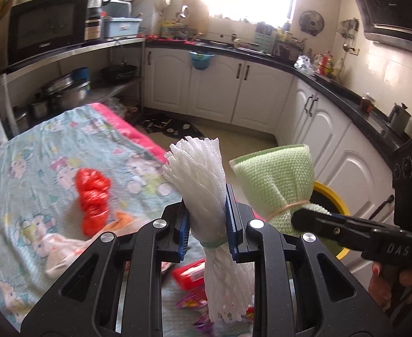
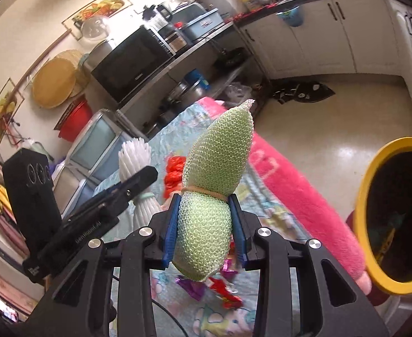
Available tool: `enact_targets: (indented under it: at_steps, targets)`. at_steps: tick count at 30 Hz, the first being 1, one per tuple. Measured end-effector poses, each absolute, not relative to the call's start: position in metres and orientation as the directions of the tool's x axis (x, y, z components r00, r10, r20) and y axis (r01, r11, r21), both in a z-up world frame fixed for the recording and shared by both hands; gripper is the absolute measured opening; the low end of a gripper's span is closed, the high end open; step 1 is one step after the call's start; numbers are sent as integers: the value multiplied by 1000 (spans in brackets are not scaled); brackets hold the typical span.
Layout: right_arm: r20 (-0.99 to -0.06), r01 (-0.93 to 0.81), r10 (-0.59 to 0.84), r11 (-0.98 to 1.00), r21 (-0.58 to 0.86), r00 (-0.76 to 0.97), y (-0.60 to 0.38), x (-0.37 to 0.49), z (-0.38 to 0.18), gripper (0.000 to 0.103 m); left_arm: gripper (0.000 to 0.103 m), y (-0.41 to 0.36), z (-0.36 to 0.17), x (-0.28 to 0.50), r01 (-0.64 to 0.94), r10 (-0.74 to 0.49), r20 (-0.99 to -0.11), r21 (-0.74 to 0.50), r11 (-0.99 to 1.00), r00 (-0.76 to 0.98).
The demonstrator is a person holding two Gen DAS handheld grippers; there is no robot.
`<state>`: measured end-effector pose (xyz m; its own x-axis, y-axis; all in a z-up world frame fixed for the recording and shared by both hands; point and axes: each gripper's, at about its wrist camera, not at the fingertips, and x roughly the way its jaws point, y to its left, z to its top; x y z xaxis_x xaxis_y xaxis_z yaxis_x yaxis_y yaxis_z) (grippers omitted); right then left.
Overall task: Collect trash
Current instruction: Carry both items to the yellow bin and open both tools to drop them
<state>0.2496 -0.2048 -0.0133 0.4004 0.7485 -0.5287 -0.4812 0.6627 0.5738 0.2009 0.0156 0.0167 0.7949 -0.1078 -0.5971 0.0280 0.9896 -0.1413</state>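
My left gripper [image 1: 207, 219] is shut on a white foam net bundle [image 1: 203, 174], tied with a green band and held upright above the table. My right gripper [image 2: 206, 224] is shut on a green foam net bundle [image 2: 220, 151], tied with a rubber band; it also shows in the left wrist view [image 1: 276, 174]. The white bundle shows in the right wrist view [image 2: 134, 157] to the left. A yellow-rimmed trash bin [image 2: 363, 196] with a dark inside stands right of the table, also seen behind the green bundle [image 1: 332, 193].
A table under a cartoon-print cloth [image 1: 37, 154] with a pink edge [image 2: 304, 191] holds a red plastic bag [image 1: 93, 196] and several wrappers [image 2: 222, 289]. White cabinets [image 1: 262, 90] and a shelf with a microwave [image 1: 46, 28] ring the room.
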Motion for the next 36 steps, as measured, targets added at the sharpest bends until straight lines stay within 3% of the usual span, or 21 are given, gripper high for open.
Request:
enact_targets:
  at_steps: [9,22,36]
  targets:
    - [-527,-416,673,738,532,519,-260,251,-5,32,16,-40,23,228,146,-219,-580,-171,974,785]
    - [-564,-208,432,884,418,704,-353,256,-8,33,16,-121,21,257,280,-359,-587,-225,933,726]
    - [-670,-49,233,958,282,705,-400,257,-57,34,17,-189,-2,294,322,-441,-623,-302,897,645]
